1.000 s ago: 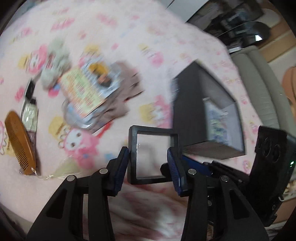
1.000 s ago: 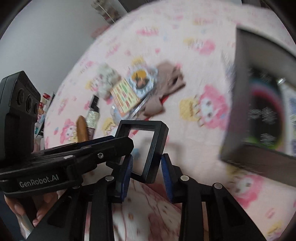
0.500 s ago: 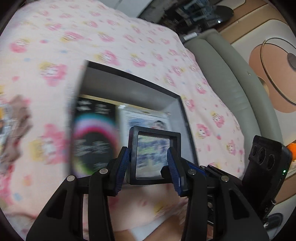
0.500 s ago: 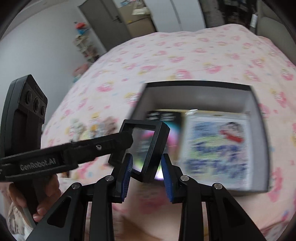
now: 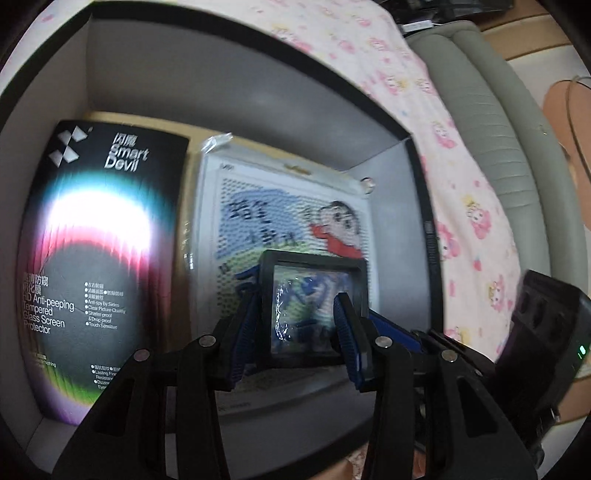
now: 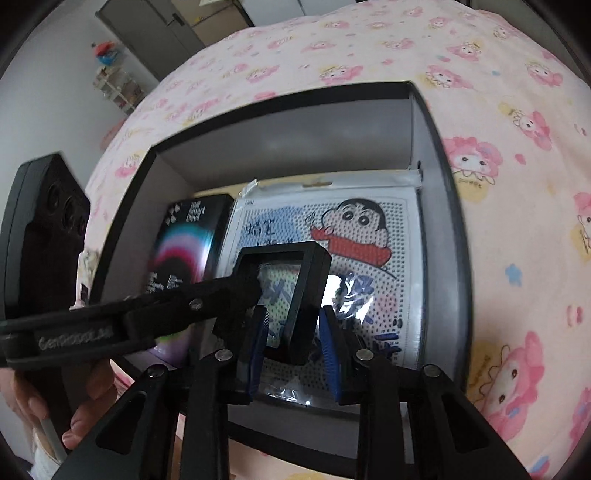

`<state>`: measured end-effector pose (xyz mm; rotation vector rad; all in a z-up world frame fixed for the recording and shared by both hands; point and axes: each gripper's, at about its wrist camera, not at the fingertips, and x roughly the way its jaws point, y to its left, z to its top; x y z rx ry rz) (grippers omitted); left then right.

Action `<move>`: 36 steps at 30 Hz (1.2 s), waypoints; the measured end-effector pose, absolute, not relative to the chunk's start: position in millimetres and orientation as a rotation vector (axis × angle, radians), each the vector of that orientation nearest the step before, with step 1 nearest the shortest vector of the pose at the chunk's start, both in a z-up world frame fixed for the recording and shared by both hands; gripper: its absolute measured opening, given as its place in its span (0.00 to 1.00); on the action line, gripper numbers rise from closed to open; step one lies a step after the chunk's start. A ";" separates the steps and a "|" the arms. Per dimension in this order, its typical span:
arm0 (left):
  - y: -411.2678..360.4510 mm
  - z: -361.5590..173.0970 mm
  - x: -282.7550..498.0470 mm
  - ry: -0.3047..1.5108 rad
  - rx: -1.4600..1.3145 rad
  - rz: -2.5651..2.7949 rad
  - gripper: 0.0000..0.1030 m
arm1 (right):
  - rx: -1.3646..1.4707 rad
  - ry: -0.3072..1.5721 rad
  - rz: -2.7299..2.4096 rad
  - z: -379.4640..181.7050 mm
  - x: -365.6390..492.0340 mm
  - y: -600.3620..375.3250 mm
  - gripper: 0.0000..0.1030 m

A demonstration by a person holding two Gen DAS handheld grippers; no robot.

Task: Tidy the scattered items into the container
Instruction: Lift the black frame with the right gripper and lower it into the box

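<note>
- Now the square black frame (image 5: 314, 314) with a clear film window hangs over the box (image 6: 295, 122), above the cartoon bead board (image 6: 369, 236).
- My left gripper (image 5: 295, 332) clamps it; my right gripper (image 6: 291, 332) straddles its edge, grip unclear.

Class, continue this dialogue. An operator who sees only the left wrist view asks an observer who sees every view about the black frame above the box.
Operator: Does the right gripper hold the frame too?
Observer: Yes. The right gripper has a pad on each side of the black frame, near its corner, above the box.
Operator: What lies beyond the box?
Observer: Pink bedsheet, then a grey door.
</note>
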<state>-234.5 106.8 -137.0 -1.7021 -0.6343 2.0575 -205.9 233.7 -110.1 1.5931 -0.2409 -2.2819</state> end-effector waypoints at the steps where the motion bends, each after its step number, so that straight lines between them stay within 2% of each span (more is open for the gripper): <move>1: 107.1 -139.5 -234.6 -0.630 -1.713 2.062 0.41 | 1.601 -0.227 -2.286 -111.4 -205.4 232.2 0.24; 8: 113.4 -129.1 -231.4 -0.559 -1.740 2.132 0.41 | 1.590 -0.104 -2.386 -105.3 -189.0 222.8 0.24; 13: 116.9 -117.5 -228.3 -0.449 -1.790 2.281 0.41 | 1.487 -0.155 -2.508 -84.5 -183.8 237.0 0.25; 19: 150.1 -128.3 -227.1 -0.378 -1.847 2.180 0.41 | 1.458 -0.170 -2.549 -79.5 -184.5 241.5 0.25; 20: 154.2 -128.4 -226.5 -0.379 -1.851 2.173 0.38 | 1.463 -0.182 -2.540 -80.0 -184.4 242.8 0.25; 22: 158.4 -129.1 -226.1 -0.416 -1.849 2.141 0.38 | 1.472 -0.191 -2.553 -79.4 -185.3 245.2 0.25; 27: 149.3 -133.4 -220.9 -0.686 -1.782 1.946 0.38 | 1.468 -0.269 -2.543 -77.1 -187.0 253.5 0.25; 29: 139.7 -125.3 -217.3 -0.732 -1.724 1.997 0.38 | 1.467 -0.261 -2.528 -78.4 -188.0 249.7 0.25; 32: 133.0 -113.8 -215.0 -0.663 -1.713 2.116 0.38 | 1.463 -0.228 -2.505 -79.6 -185.9 240.9 0.25; 36: 141.4 -119.1 -222.3 -0.523 -1.830 2.134 0.38 | 1.503 -0.185 -2.462 -87.2 -186.1 229.3 0.25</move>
